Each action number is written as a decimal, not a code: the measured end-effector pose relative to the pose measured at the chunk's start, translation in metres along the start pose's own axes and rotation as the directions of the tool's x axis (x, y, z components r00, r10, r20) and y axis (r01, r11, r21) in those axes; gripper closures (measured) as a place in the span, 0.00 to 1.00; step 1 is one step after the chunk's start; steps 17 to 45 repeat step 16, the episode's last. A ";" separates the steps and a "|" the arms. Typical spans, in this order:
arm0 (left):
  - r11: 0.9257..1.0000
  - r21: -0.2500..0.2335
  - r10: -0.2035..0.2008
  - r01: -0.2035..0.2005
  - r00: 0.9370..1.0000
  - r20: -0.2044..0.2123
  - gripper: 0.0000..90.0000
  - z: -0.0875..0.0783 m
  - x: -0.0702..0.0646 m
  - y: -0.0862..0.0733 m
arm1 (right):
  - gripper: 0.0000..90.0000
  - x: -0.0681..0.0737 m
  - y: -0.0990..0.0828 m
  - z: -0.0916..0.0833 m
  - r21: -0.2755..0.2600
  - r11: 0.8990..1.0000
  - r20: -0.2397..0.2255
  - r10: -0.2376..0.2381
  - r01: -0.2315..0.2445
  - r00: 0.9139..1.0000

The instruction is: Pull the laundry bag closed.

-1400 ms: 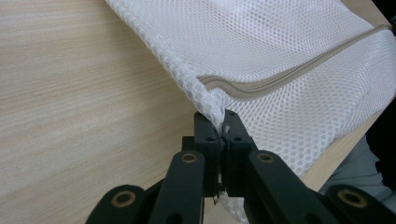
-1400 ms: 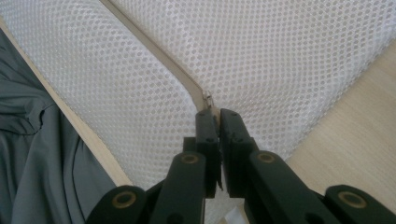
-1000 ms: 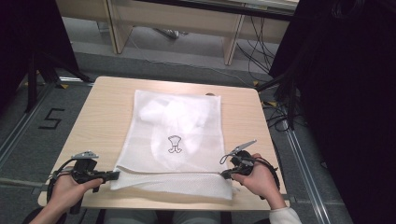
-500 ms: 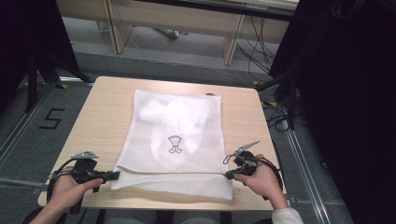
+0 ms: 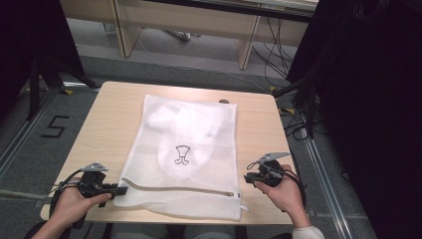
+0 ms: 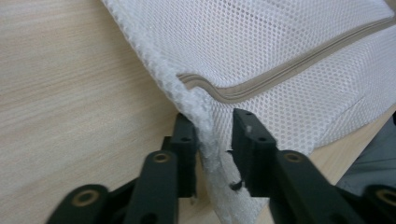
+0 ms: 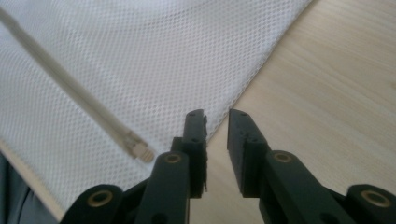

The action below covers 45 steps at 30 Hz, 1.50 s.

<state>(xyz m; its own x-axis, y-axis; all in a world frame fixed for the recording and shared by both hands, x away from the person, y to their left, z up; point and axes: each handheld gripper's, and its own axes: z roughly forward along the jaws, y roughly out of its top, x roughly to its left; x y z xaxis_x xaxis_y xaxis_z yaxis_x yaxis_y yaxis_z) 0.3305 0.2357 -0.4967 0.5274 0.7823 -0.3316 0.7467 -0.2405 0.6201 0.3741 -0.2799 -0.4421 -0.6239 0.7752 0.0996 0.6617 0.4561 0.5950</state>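
In the left gripper view, the left gripper (image 6: 212,135) is seen partly open, its jaws just opened, with the bunched left edge of the white mesh laundry bag (image 6: 299,56) still between them, a detail lost in the high view. The right gripper (image 7: 215,122), likewise just opened, is seen holding nothing, just beside the bag's right edge near the zipper pull (image 7: 140,150). Both hands are held low at the near edge of the tabletop (image 5: 107,124), where the bag is spread flat.

A light wooden table (image 5: 109,124) stands on grey floor (image 5: 30,159) marked with a black numeral 5 (image 5: 53,127). Cables (image 5: 278,55) trail beyond it, near wooden furniture legs (image 5: 247,47).
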 end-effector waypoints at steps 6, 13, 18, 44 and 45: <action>0.985 -0.162 0.030 -0.055 0.988 -0.152 0.39 -0.014 0.008 0.002 | 0.74 -0.002 -0.005 0.014 -0.008 0.999 0.037 0.043 -0.043 0.998; 0.966 -0.257 -0.025 -0.024 0.982 -0.187 0.25 -0.020 0.016 0.002 | 0.60 -0.005 -0.009 0.024 -0.108 0.983 0.075 0.159 -0.150 0.984; 0.968 -0.248 -0.020 -0.026 0.983 -0.180 0.25 -0.019 0.016 0.002 | 0.60 -0.005 -0.011 0.021 -0.035 0.976 0.068 0.218 -0.216 0.974; 0.968 -0.248 -0.020 -0.026 0.983 -0.180 0.25 -0.019 0.016 0.002 | 0.60 -0.005 -0.011 0.021 -0.035 0.976 0.068 0.218 -0.216 0.974; 0.968 -0.248 -0.020 -0.026 0.983 -0.180 0.25 -0.019 0.016 0.002 | 0.60 -0.005 -0.011 0.021 -0.035 0.976 0.068 0.218 -0.216 0.974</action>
